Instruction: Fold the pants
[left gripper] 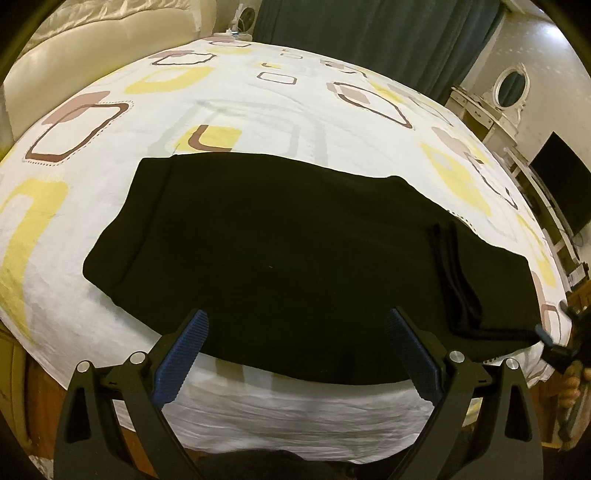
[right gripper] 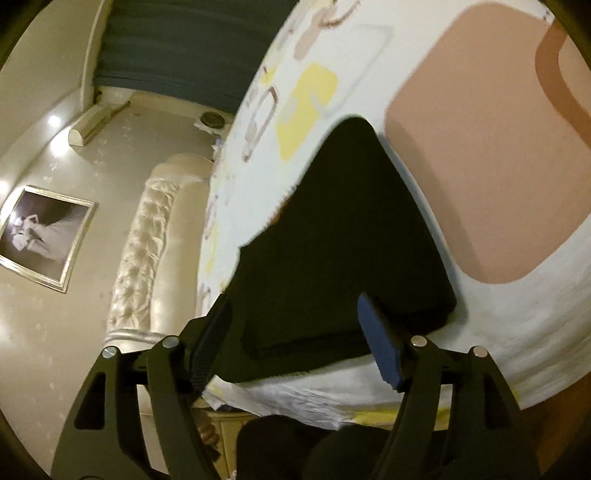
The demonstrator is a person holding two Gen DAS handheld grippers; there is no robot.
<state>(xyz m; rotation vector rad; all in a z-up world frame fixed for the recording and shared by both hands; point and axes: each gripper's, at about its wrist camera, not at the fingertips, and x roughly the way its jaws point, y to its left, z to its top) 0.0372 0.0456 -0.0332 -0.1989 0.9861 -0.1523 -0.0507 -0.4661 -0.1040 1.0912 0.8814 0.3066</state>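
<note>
The black pants [left gripper: 288,251] lie folded flat on the patterned bed sheet [left gripper: 258,103], long side running left to right near the bed's front edge. My left gripper [left gripper: 297,321] is open and empty, hovering over the pants' near edge. My right gripper [right gripper: 295,306] is open and empty, rolled sideways at the pants' right end [right gripper: 343,236], where stacked folded layers show. The right gripper also shows in the left wrist view [left gripper: 554,339] at the far right, beside that end of the pants.
A cream tufted headboard [left gripper: 85,48] stands at the left. Dark curtains [left gripper: 369,29] hang behind the bed. A white dresser with an oval mirror [left gripper: 509,88] and a dark TV screen [left gripper: 557,177] stand to the right. The bed's wooden frame [left gripper: 22,387] runs below the sheet.
</note>
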